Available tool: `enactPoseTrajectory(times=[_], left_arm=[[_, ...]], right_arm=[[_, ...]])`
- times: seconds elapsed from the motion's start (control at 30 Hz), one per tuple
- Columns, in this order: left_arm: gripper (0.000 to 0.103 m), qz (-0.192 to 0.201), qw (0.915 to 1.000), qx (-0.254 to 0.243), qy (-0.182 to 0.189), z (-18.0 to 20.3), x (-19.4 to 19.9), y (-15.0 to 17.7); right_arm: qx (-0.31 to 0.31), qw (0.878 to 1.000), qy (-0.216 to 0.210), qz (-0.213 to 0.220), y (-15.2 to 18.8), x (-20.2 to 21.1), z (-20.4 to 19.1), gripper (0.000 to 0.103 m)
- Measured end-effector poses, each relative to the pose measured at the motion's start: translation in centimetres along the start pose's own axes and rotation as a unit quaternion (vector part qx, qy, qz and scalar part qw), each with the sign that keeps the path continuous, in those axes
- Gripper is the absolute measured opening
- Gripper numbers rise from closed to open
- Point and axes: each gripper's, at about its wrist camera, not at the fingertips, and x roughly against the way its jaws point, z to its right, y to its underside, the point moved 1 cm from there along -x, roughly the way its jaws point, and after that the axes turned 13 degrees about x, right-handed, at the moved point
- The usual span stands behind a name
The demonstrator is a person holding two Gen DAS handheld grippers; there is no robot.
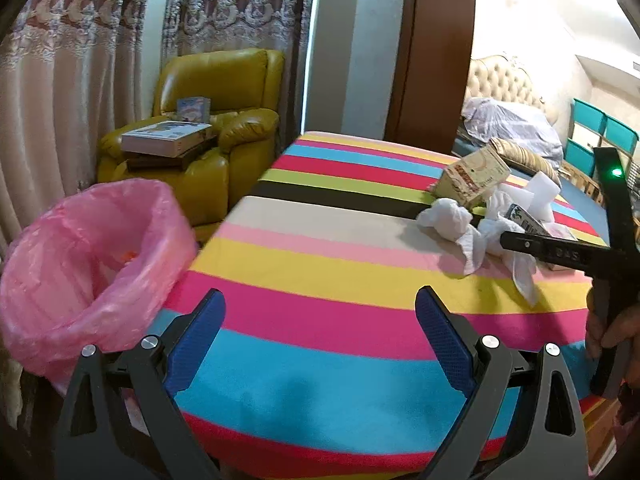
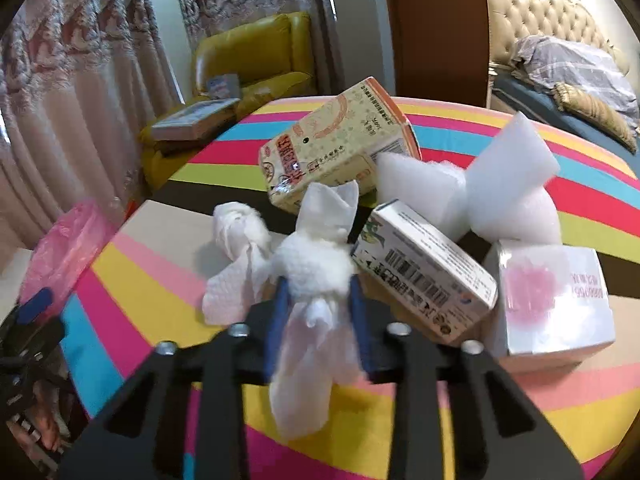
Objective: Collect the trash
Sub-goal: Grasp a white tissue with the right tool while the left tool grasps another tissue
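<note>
My right gripper is shut on a crumpled white tissue just above the striped table; the tissue hangs down between the blue pads. A second crumpled tissue lies to its left. Behind are a yellow carton, a white barcode box, white foam pieces and a white box with a pink print. My left gripper is open and empty over the table's near left part. The pink-lined trash bin stands left of the table. The trash pile lies far right in the left wrist view.
The table has a bright striped cloth. A yellow armchair with books stands behind the bin, against curtains. A bed lies at the far right. The left gripper shows at the left edge of the right wrist view.
</note>
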Motion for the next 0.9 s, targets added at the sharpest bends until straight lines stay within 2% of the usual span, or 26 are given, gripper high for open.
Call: enactPoseTrajectory(times=[0.23, 0.4, 0.6, 0.83, 0.87, 0.9], left_arm=[[0.089, -0.021, 0.9992, -0.026, 0.022, 4.6, -2.3, -0.7], [0.089, -0.032, 0.9983, -0.026, 0.04, 7.8, -4.4, -1.5], [0.089, -0.059, 0.9975, -0.008, 0.04, 10.6, -7.7, -2.5], [0.089, -0.067, 0.9972, -0.012, 0.031, 13.3, -10.6, -3.4], [0.089, -0.07, 0.9971, -0.016, 0.025, 13.7, -11.3, -3.5], [0.084, -0.071, 0.9971, -0.018, 0.022, 13.8, -11.6, -3.5]], right_arm=[[0.002, 0.999, -0.026, 0.039, 2.3, 3.8, 0.4, 0.02], [0.006, 0.997, -0.045, 0.066, 3.9, 6.7, 0.7, 0.021], [0.021, 0.992, -0.058, 0.108, 5.2, 10.6, 1.5, 0.021], [0.013, 0.992, -0.051, 0.118, 6.2, 11.9, 2.5, 0.021], [0.01, 0.992, -0.051, 0.118, 6.3, 11.9, 2.6, 0.021], [0.007, 0.992, -0.051, 0.118, 6.3, 11.9, 2.8, 0.021]])
